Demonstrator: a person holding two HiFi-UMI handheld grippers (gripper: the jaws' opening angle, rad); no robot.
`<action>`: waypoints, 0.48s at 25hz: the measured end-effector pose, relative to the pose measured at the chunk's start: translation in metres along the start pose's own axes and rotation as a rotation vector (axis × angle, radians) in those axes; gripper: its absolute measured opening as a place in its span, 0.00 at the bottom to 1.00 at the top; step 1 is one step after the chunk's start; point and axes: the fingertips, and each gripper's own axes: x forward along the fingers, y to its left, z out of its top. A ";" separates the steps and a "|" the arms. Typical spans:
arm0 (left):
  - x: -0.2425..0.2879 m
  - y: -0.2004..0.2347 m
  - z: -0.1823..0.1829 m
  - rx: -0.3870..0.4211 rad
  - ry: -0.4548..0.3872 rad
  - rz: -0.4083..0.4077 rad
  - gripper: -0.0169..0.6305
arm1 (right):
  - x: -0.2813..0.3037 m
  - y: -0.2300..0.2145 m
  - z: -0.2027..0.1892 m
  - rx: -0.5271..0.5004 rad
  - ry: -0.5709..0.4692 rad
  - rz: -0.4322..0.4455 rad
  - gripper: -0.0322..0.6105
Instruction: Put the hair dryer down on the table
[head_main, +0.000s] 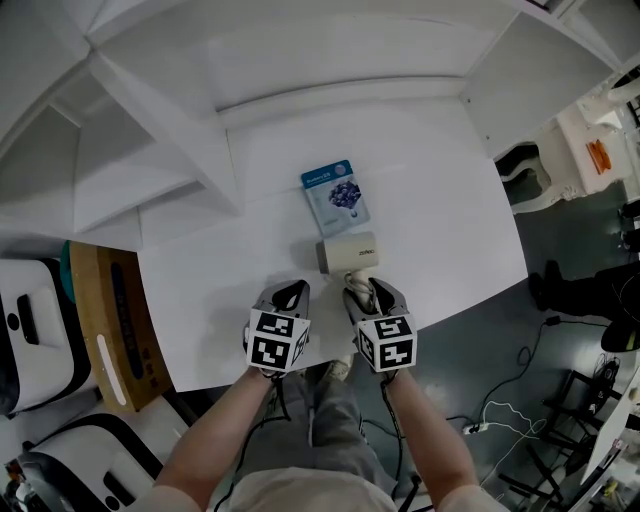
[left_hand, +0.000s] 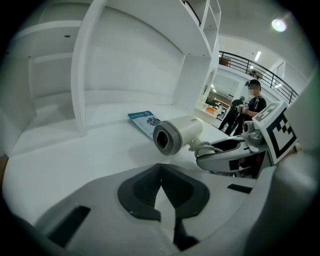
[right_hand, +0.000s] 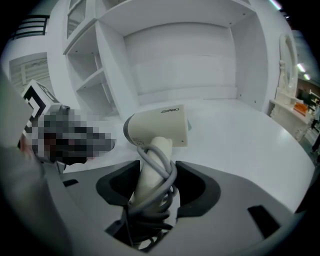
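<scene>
Right gripper view: my right gripper (right_hand: 152, 180) has its fingers (right_hand: 192, 185) clamped on the dryer (right_hand: 157, 125) by its cord-wrapped handle, low over the table (head_main: 440, 200) beside the booklet (head_main: 336, 197). The left gripper (left_hand: 161, 187) is pinched together, empty. I'd say only touchdown and letting go are left.

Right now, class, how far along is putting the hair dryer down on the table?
Done: the cream plastic hair dryer is low over the white table. In hand: the right gripper clamps its cord-wrapped handle. Left to do: rest it, open the jaws.
</scene>
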 end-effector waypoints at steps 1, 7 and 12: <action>0.000 0.001 -0.001 -0.003 0.003 0.001 0.05 | 0.002 0.000 -0.002 0.002 0.011 0.003 0.41; 0.003 0.001 -0.005 0.007 0.022 0.005 0.05 | 0.007 0.002 -0.008 -0.014 0.067 0.010 0.41; 0.004 0.004 -0.010 -0.014 0.037 -0.003 0.05 | 0.011 0.002 -0.011 0.006 0.079 0.009 0.41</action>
